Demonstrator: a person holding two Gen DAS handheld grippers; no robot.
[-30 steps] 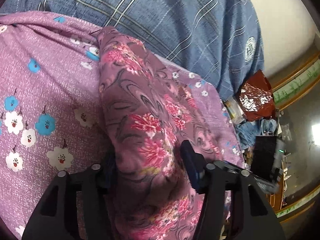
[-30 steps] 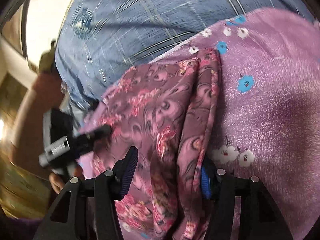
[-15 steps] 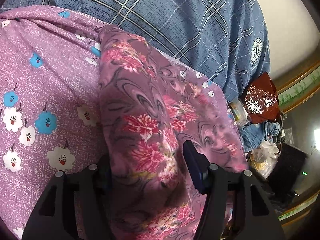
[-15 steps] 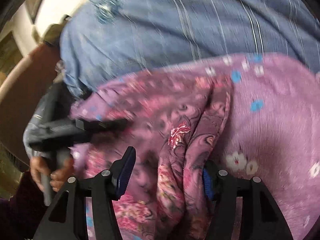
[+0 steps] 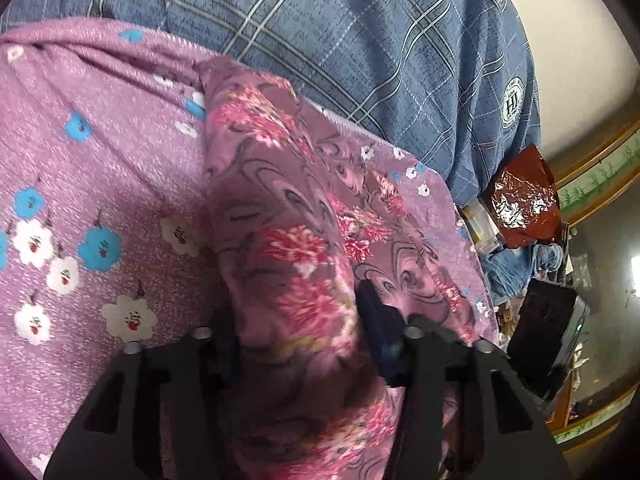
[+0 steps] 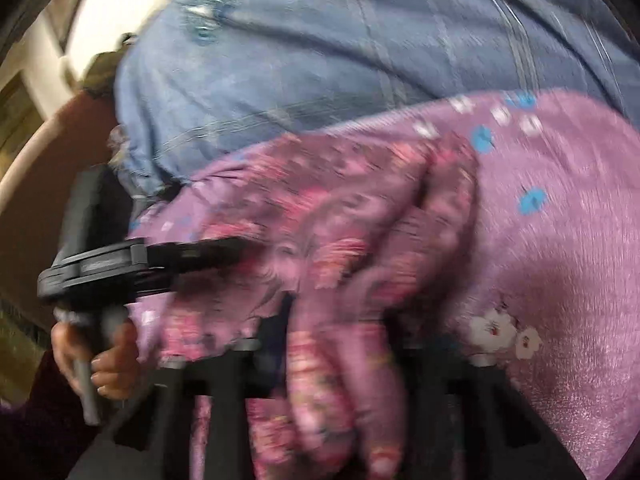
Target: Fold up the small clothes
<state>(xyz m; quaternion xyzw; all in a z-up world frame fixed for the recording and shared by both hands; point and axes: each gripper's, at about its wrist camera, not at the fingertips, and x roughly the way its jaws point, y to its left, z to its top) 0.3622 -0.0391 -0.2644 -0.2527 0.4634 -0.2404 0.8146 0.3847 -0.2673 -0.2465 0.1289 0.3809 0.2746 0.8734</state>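
Observation:
A small mauve garment with pink flowers and grey swirls [image 5: 288,216] lies bunched on a purple bedsheet with blue and white flowers [image 5: 80,184]. My left gripper [image 5: 300,332] has its fingers on either side of a thick fold of the garment, gripping it. In the blurred right wrist view my right gripper [image 6: 340,344] also grips a fold of the same garment [image 6: 344,248]. The left gripper's body [image 6: 120,264] shows at the left there, held by a hand [image 6: 104,360].
A blue plaid cloth [image 5: 360,40] lies beyond the garment. A shiny red-brown packet [image 5: 520,204], a black device [image 5: 548,328] and clutter sit off the sheet's right edge. A pale wall is behind.
Both grippers kept their hold on the garment. The right gripper swept sideways, blurring its view, and the garment bunched up more between its fingers. The left view shifted slightly.

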